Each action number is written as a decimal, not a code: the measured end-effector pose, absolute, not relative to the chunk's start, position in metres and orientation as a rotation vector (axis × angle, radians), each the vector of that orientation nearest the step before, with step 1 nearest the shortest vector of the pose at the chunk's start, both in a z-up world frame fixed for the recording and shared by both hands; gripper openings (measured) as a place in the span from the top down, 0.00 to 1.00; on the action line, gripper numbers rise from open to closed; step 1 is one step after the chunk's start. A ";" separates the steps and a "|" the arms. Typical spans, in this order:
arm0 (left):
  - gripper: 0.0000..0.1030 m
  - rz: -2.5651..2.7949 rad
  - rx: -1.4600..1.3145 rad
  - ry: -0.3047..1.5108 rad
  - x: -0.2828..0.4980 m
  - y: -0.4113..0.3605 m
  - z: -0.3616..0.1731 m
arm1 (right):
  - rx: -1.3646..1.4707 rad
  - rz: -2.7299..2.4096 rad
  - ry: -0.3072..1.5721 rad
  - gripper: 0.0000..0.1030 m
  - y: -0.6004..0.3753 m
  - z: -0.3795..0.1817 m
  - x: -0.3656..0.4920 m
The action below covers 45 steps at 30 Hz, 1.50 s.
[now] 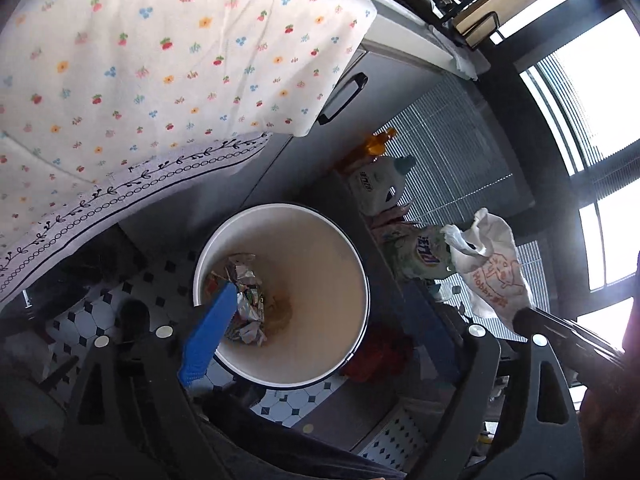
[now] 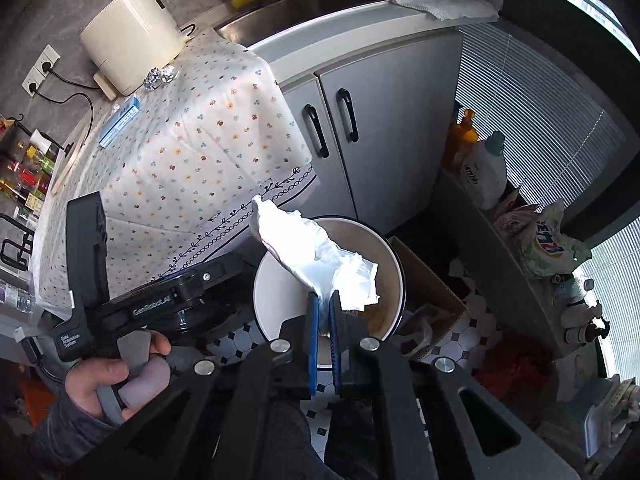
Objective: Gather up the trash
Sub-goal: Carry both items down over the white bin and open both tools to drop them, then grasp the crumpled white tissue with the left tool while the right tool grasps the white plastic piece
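A white bin (image 1: 320,264) with a dark rim stands on the tiled floor, with crumpled wrappers (image 1: 248,300) lying at its bottom. My left gripper (image 1: 320,304) hangs over the bin's mouth, open wide, with nothing between its blue fingers (image 1: 208,332). My right gripper (image 2: 325,300) is shut on a crumpled white paper napkin (image 2: 320,256) and holds it above the bin (image 2: 276,304). In the left wrist view the same napkin (image 1: 496,272), printed in orange, hangs to the right of the bin. A person's hand (image 2: 116,376) grips the left gripper's handle.
A table under a flowered cloth (image 1: 160,60) rises left of the bin. On it lie a foil ball (image 2: 156,76), a blue box (image 2: 120,120) and a white appliance (image 2: 132,36). Grey cabinet doors (image 2: 372,128) stand behind; a cardboard box (image 2: 432,280) and detergent bottles (image 2: 484,168) crowd the right.
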<state>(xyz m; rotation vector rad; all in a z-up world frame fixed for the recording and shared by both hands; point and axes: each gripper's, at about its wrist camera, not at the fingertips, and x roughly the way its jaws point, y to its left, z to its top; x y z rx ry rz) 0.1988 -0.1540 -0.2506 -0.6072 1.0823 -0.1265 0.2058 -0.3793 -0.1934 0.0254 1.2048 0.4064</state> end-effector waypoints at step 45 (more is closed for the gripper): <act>0.09 0.083 -0.450 0.828 0.230 0.068 -0.099 | 0.107 0.427 1.059 0.12 -0.239 -0.133 0.299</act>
